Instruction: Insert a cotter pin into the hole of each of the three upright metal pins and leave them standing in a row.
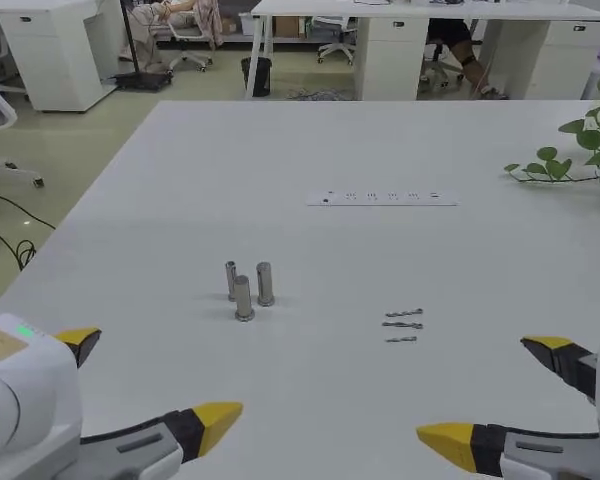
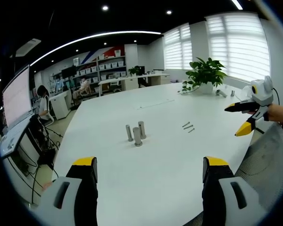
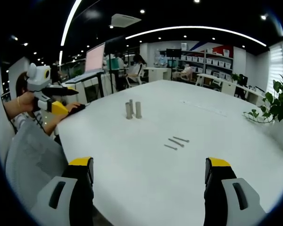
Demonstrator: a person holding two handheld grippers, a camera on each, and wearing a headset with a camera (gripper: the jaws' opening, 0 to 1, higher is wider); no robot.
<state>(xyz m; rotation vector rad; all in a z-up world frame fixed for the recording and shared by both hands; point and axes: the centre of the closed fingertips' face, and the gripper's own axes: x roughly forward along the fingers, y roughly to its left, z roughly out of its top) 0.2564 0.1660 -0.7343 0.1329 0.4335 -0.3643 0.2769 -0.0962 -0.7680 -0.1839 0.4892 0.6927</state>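
Three upright metal pins (image 1: pixel 246 288) stand bunched together on the white table (image 1: pixel 380 150), left of centre; they also appear as pins (image 2: pixel 136 133) and pins (image 3: pixel 132 109). Three small cotter pins (image 1: pixel 403 325) lie flat in a stack to their right, seen too as cotter pins (image 2: pixel 188 126) and cotter pins (image 3: pixel 175 142). My left gripper (image 1: pixel 150 385) is open at the near left edge, well short of the pins. My right gripper (image 1: pixel 510 400) is open at the near right, below the cotter pins. Both hold nothing.
A white power strip (image 1: pixel 382 198) lies further back on the table. A leafy plant (image 1: pixel 580 150) trails in at the far right edge. Beyond the table are desks and office chairs (image 1: pixel 185 40) on the floor.
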